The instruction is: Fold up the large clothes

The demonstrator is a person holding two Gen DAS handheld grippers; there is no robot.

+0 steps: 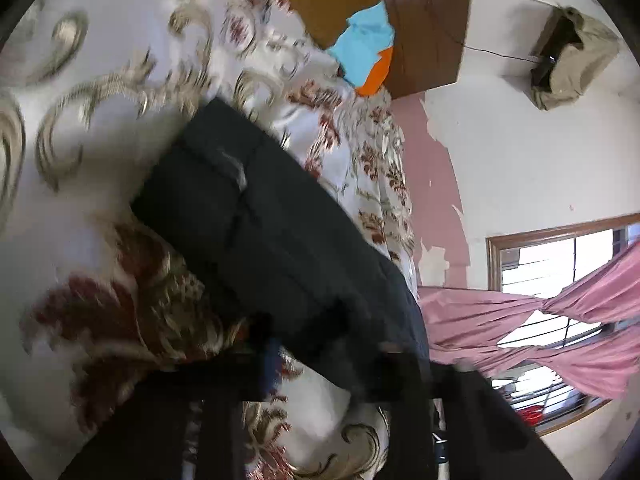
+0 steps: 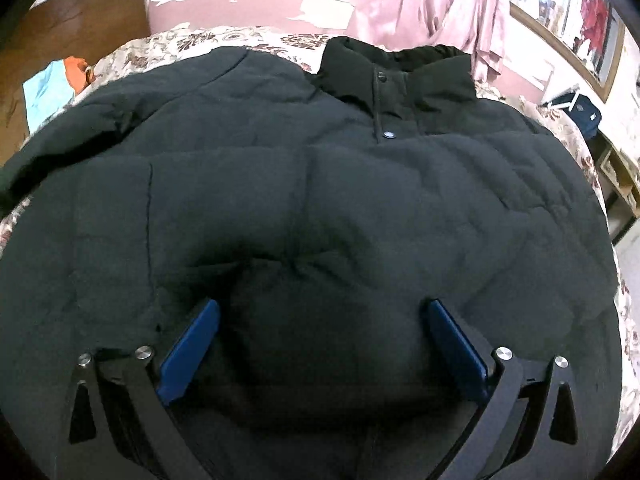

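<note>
Your right claw (image 2: 320, 312) points steeply down over the black padded jacket (image 2: 320, 184); its jaws stand wide, one blue pad (image 2: 192, 348) at 7 o'clock and the other at 5 o'clock, with a puffed fold between them. The jacket lies flat on the flowered bedcover (image 2: 180, 42), collar toward 12 o'clock. Your left claw (image 1: 320, 344), rolled to one side, looks narrow and pinches the jacket's sleeve (image 1: 256, 216); the picture is blurred.

Your jacket (image 2: 320, 184) lies spread on the bed (image 2: 568, 128), collar (image 2: 396, 72) toward the far wall; a clothes pile (image 2: 60, 80) sits at the bed's far-left corner.
</note>
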